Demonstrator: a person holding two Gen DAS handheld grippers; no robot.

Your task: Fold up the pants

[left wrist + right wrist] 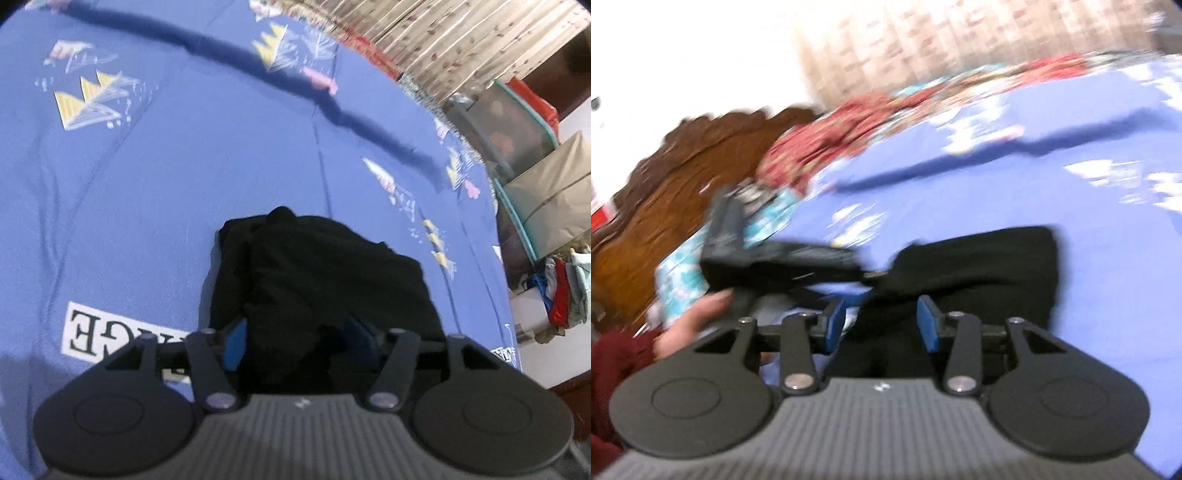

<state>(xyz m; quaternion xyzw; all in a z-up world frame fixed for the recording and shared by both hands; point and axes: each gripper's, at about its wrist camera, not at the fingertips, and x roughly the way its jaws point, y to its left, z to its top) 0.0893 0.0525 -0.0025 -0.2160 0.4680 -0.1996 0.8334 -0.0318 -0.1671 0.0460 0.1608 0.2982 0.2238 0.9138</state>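
The black pants (317, 273) lie in a folded bundle on the blue bed sheet (184, 184). My left gripper (297, 341) sits at the bundle's near edge. Its blue pads stand apart with black cloth between them and do not clamp it. In the right wrist view the pants (979, 266) lie just ahead of my right gripper (882, 325). It is open, with cloth between the pads and a strip of sheet showing beside the left pad. The dark body of the left gripper (768, 258) comes in from the left, held by a hand (690, 325) in a maroon sleeve.
The sheet carries printed patterns and a white label (110, 332). A wooden headboard (665, 199) and red patterned bedding (820, 147) bound one end of the bed. Storage boxes (517, 125) and a clothes pile (561, 295) stand past the bed's right edge, below a curtain (424, 37).
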